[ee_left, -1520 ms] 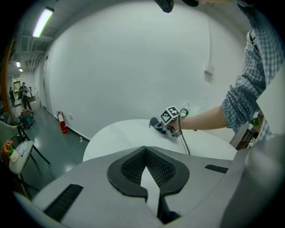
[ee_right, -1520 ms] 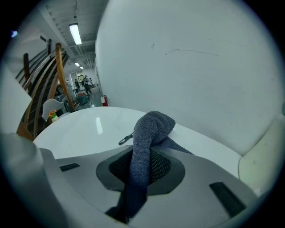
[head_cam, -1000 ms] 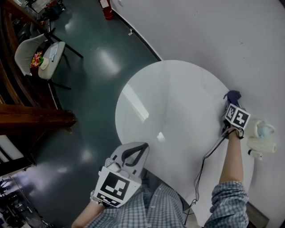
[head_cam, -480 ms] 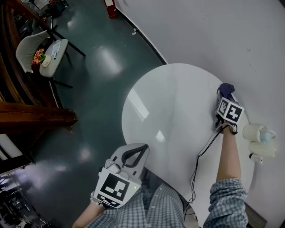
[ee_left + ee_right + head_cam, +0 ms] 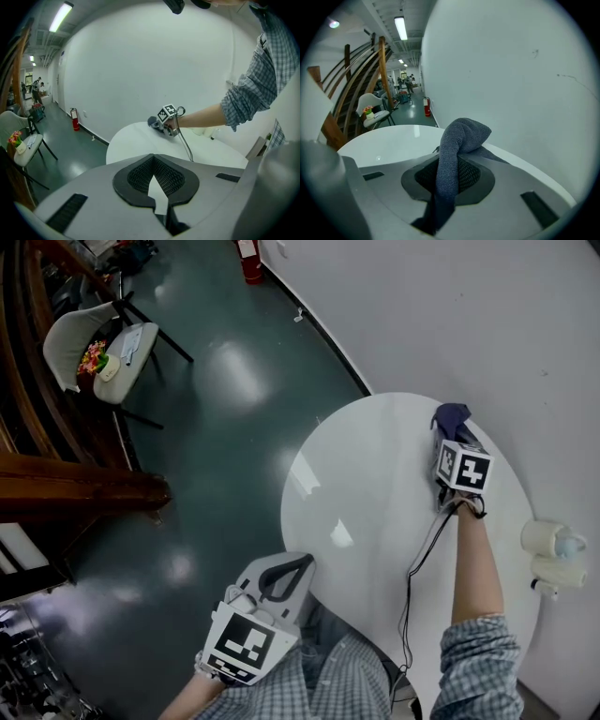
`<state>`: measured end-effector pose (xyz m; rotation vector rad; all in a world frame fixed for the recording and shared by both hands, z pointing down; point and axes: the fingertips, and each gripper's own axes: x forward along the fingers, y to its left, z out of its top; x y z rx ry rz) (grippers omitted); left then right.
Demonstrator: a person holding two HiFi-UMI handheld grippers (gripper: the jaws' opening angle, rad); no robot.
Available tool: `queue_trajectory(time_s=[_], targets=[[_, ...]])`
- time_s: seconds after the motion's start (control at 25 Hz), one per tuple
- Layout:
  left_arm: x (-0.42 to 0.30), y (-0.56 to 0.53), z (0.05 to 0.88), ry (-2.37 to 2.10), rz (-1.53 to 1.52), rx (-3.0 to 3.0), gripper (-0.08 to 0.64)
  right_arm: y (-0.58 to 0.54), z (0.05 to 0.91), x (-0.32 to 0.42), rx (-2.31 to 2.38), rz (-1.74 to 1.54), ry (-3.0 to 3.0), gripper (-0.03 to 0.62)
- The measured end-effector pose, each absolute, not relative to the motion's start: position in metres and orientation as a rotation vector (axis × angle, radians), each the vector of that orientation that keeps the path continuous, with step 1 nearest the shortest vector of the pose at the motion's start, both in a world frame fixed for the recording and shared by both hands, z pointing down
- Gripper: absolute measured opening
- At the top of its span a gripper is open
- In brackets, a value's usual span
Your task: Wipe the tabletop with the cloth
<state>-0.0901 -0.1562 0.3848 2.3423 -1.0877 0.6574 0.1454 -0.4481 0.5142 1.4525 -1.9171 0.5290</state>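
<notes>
The cloth (image 5: 453, 415), a dark grey-blue knit, is sitting at the far edge of the round white table (image 5: 375, 484), close to the wall (image 5: 469, 315). The right gripper (image 5: 446, 435) is clamping it: in the right gripper view a folded strip of the cloth (image 5: 454, 154) is running down between the two jaws, and its bunched end is standing up past their tips over the table (image 5: 389, 138). The right arm is reaching across the tabletop, and a black cable (image 5: 422, 554) is trailing back along it.

The left gripper (image 5: 281, 577) is hovering off the near edge of the table, above the dark green floor (image 5: 216, 409), close to the person's plaid shirt. The left gripper (image 5: 154, 180) is grasping nothing; its jaws are pressing together.

Pale, rounded objects (image 5: 553, 554) are standing beyond the table's right rim; what they are cannot be made out. A white chair (image 5: 84, 343) is standing well apart, at the upper left.
</notes>
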Motion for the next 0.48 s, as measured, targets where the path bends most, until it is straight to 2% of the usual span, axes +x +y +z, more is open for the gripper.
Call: queue_trajectory(time_s=[0.48], targets=[[-0.100, -0.168, 0.375, -1.084, 0.644, 2.377, 0.005, -0.406, 0.512, -0.037, 0.971, 0.314, -2.144, 0.052]])
